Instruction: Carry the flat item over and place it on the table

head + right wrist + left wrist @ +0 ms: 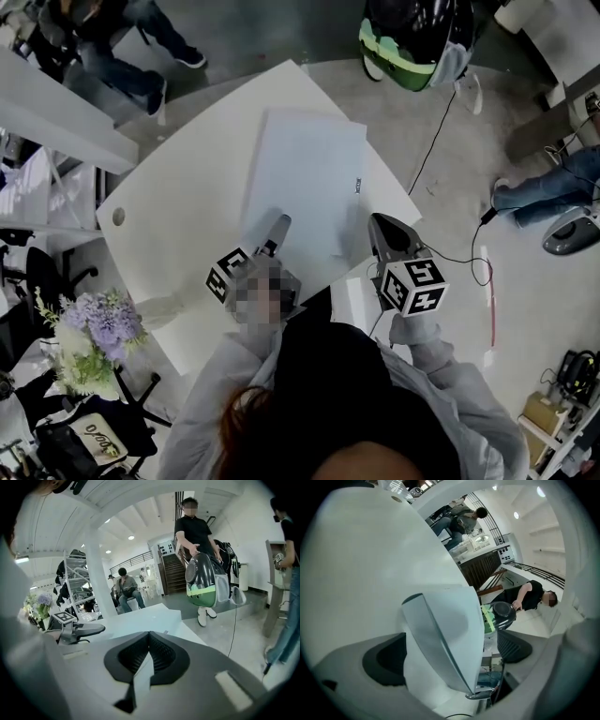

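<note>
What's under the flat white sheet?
Only the white table, which shows around the flat white sheet lying on it. The tabletop beneath the sheet is covered, so anything there can't be seen.

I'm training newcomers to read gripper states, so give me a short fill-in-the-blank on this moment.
The table under the sheet is ____.
The left gripper has its jaws ____, with the sheet between them.
The right gripper is ____ on the sheet's edge.
The purple flowers stand on the person's ____ side.
Missing words: white; open; shut; left.
</note>
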### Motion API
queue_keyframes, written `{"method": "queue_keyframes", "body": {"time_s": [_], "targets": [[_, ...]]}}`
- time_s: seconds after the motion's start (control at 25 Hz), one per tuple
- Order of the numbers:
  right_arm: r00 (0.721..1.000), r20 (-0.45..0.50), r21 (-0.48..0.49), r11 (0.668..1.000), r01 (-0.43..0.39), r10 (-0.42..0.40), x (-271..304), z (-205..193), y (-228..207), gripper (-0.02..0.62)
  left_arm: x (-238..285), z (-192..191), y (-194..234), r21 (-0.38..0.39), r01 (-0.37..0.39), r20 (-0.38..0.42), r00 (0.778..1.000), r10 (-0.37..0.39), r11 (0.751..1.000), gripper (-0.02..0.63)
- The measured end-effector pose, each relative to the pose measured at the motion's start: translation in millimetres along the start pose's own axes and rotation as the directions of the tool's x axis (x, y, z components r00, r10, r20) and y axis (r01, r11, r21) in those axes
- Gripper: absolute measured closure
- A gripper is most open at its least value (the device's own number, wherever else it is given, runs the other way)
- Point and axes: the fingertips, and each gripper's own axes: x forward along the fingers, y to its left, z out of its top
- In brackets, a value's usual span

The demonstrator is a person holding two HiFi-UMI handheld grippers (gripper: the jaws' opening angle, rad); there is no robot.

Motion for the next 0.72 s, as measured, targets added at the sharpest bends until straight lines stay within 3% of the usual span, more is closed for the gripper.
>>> {"method": "queue_keyframes", "body": {"time_s": [0.2,0.4,0.56,0.72], "targets": [[1.0,0.015,-0.005,1.0,0.006,-0.006,-19.0,-7.5,14.4,0.584,-20.0,-13.4,0.9,0.03,0.044,-0.032,0.999,-0.043,0.999,0.008],[0.999,0.032,-0.012,1.0,0.013,-0.013,-34.0,-13.0,26.7,0.584,-34.5,-23.4,-8.7,0.143,0.106,-0.076,0.992,-0.096,0.984,0.01],[0.999,0.048,-0.017,1.0,0.015,-0.014,-48.0,-17.0,40.5,0.584,-52.3,-32.5,-19.6,0.247,0.169,-0.113,0.983,-0.145,0.954,0.029],[0.997,0.071,-0.028,0.999,0.02,-0.018,-64.9,-18.2,54.6,0.584,-73.9,-47.4,-39.6,0.318,0.286,-0.181,0.954,-0.238,0.904,0.062]]}}
